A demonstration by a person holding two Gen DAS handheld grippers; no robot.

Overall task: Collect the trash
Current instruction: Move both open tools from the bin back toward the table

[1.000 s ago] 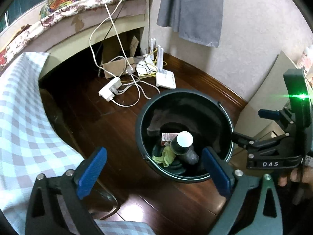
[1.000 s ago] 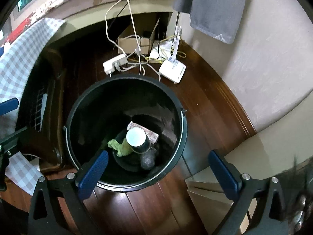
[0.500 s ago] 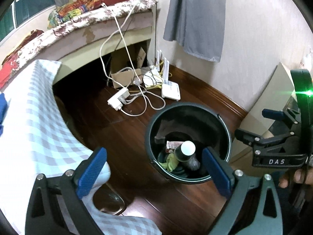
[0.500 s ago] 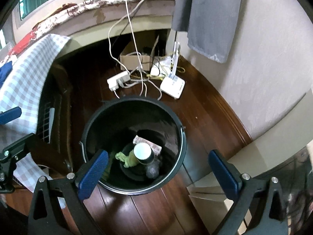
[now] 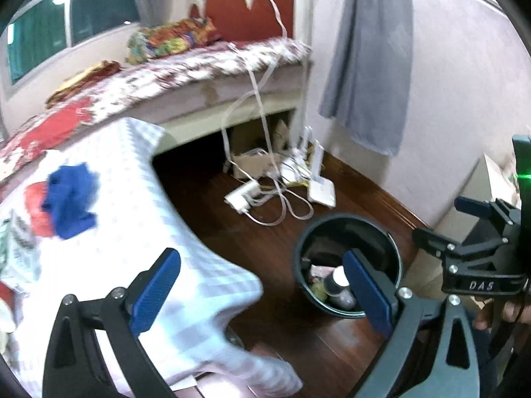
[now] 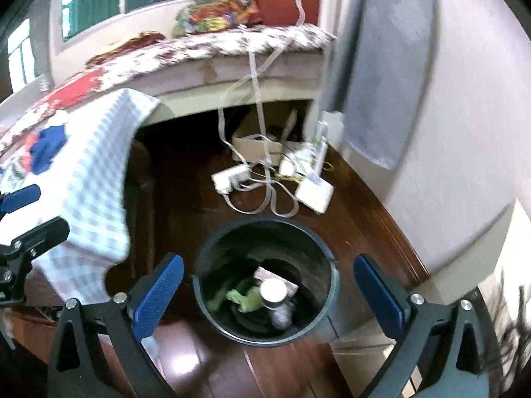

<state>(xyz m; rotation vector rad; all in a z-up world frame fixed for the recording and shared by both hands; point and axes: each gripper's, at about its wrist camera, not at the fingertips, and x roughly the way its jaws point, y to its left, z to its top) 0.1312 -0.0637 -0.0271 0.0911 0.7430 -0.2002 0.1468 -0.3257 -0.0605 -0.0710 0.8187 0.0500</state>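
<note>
Standing on the dark wooden floor (image 6: 186, 205), the black trash bin (image 6: 212, 255) holds the collected trash: a bottle with a white cap (image 6: 272, 290), a crumpled green scrap (image 6: 247, 298) beside it and a pinkish wrapper (image 6: 265, 275) just behind. In the left wrist view the same bin (image 5: 332, 229) sits low and right of centre, partly covered by one blue finger pad.

The left gripper (image 5: 264, 293) has its jaws spread wide with nothing between them; it hangs over the edge of a surface draped with a checked cloth (image 5: 139, 205). On that cloth lie a blue crumpled item (image 5: 71, 200) on top of something red (image 5: 36, 209), and a printed packet (image 5: 15, 252) at the far left edge; motion blur keeps them from being named more closely.

The right gripper (image 6: 268, 292) is likewise spread wide and empty, held above the bin so that the opening shows between its pads. It also appears at the right edge of the left wrist view (image 5: 471, 232), with a green light glowing on its body.

Beyond the bin, a white power strip (image 6: 230, 177), tangled white cables (image 6: 265, 179) and a white router (image 6: 313, 194) lie on the floor by a cardboard box (image 6: 255, 146). A grey cloth (image 6: 381, 66) hangs on the wall.
</note>
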